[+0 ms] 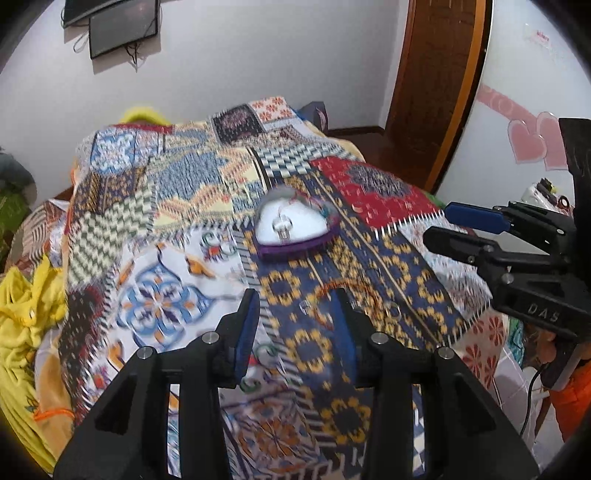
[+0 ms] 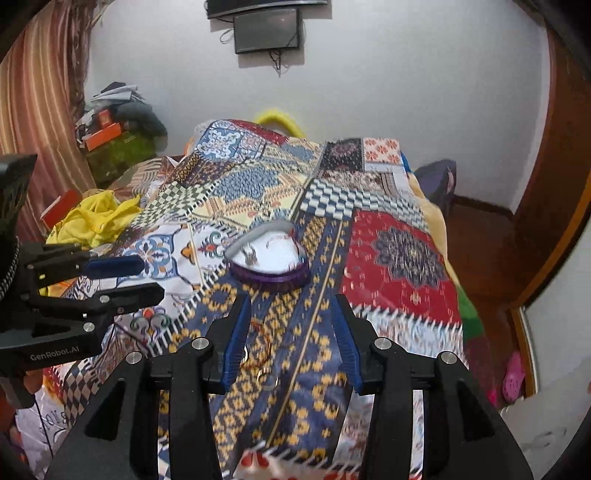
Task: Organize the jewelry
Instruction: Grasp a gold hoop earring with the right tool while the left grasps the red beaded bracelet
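A heart-shaped purple jewelry box (image 1: 295, 230) with a white lining lies open on the patterned bedspread; it also shows in the right wrist view (image 2: 269, 258). A red-orange beaded bracelet (image 1: 332, 291) and small clear rings (image 1: 393, 310) lie on the blue and yellow patch, just in front of my left gripper (image 1: 295, 306), which is open and empty. In the right wrist view the bracelet (image 2: 260, 345) and rings (image 2: 264, 374) lie between the fingers of my open, empty right gripper (image 2: 291, 314). Each gripper appears at the side of the other's view.
The patchwork bedspread (image 2: 399, 251) covers a bed. Yellow cloth (image 1: 26, 314) lies bunched on the left. A wooden door (image 1: 436, 74) stands at the far right and a dark screen (image 2: 266, 29) hangs on the wall.
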Motion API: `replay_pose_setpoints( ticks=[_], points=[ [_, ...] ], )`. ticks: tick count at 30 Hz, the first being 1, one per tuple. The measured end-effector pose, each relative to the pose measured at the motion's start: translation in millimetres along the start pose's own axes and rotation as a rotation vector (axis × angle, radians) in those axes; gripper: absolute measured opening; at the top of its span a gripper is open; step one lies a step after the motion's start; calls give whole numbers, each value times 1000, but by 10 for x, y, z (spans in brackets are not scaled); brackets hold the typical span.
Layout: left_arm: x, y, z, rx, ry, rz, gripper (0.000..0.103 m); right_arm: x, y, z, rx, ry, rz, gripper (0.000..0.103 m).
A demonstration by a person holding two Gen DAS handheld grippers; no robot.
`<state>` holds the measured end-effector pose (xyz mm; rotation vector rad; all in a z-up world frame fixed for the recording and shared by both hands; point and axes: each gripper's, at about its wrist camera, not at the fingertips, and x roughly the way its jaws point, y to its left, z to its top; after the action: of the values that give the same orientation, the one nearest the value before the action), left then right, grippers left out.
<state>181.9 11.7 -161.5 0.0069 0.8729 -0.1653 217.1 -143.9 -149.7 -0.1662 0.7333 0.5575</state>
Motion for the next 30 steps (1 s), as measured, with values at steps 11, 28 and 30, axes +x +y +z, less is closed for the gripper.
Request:
replay_pose_setpoints(
  ticks=[11, 28, 30],
  points=[
    [261, -48, -339, -33, 87, -17, 39, 344, 49, -479, 12, 142, 2, 41],
    [670, -41, -191, -89, 134, -69, 24, 526, 144, -597, -37, 130, 25, 16],
    [737, -55, -177, -96, 149, -74, 22, 513, 124, -592, -28, 125, 28, 16]
  ],
)
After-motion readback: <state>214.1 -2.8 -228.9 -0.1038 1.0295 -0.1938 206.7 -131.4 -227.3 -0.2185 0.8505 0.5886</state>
